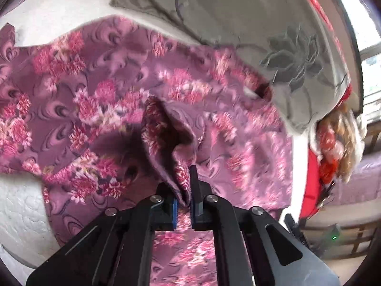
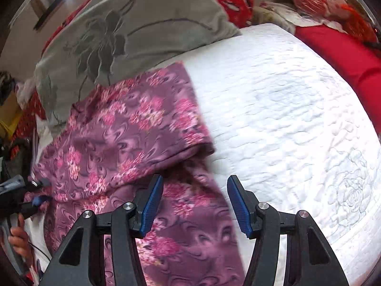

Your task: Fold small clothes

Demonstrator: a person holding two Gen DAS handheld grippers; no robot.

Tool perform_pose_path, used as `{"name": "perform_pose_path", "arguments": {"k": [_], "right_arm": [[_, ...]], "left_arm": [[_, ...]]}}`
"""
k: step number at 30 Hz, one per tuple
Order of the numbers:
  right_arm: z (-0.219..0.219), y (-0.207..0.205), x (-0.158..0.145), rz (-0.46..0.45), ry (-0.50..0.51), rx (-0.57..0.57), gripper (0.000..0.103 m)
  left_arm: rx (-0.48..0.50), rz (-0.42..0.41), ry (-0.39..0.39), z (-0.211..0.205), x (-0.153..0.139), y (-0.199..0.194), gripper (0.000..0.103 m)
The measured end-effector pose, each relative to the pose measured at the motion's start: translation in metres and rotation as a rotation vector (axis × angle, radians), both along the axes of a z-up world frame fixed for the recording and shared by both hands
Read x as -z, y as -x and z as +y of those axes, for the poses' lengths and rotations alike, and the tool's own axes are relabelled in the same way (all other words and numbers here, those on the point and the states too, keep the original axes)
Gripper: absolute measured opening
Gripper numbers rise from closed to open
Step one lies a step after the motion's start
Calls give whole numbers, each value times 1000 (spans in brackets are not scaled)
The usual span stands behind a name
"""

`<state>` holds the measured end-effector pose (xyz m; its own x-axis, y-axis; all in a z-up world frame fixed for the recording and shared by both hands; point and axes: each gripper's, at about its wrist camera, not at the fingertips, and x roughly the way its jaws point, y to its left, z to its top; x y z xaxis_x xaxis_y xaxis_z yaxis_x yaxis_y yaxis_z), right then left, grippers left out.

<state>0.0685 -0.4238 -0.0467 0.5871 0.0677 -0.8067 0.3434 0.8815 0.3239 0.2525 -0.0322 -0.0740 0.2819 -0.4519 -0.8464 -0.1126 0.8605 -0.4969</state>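
A purple garment printed with pink flowers (image 2: 123,128) lies spread on the white quilted bedspread (image 2: 297,109), one end near the grey flower-patterned pillow (image 2: 123,26). The left gripper (image 1: 183,190) is clamped tight on a raised pinch of that cloth, while the right gripper (image 2: 195,205) stands half-wide over the garment's near edge, nothing between its blue pads (image 2: 152,205). To fold cleanly, I'd say the right should catch the matching edge, then both lift evenly and lay it over flat.
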Motion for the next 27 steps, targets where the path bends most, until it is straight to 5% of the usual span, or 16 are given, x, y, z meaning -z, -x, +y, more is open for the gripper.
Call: {"name": "perform_pose_path", "arguments": {"k": [4, 9, 11, 12, 13, 18, 20, 23, 27], "right_arm": [[-16, -8, -5, -48, -63, 31, 59], [-22, -32, 7, -67, -139, 30, 58], [-18, -43, 22, -49, -203, -5, 49], [-15, -46, 27, -20, -188, -17, 27], [-11, -50, 31, 10, -147, -26, 18], [-6, -35, -1, -64, -7, -18, 23], [2, -29, -15, -134, 9, -74, 24], [23, -36, -13, -118, 57, -152, 38], [48, -49, 18, -25, 132, -177, 40]], "left_arm": [[-53, -150, -32, 21, -35, 5, 5], [-33, -45, -78, 29, -5, -2, 5], [-26, 25, -121, 27, 17, -4, 8], [-22, 38, -128, 26, 22, -4, 11], [-21, 35, -128, 26, 24, -2, 12], [-48, -56, -28, 49, -13, 16, 14], [-92, -131, 5, 59, -30, 25, 27], [-72, -145, -22, 44, -32, 22, 34], [-5, -31, -156, 21, 7, 8, 34]]}}
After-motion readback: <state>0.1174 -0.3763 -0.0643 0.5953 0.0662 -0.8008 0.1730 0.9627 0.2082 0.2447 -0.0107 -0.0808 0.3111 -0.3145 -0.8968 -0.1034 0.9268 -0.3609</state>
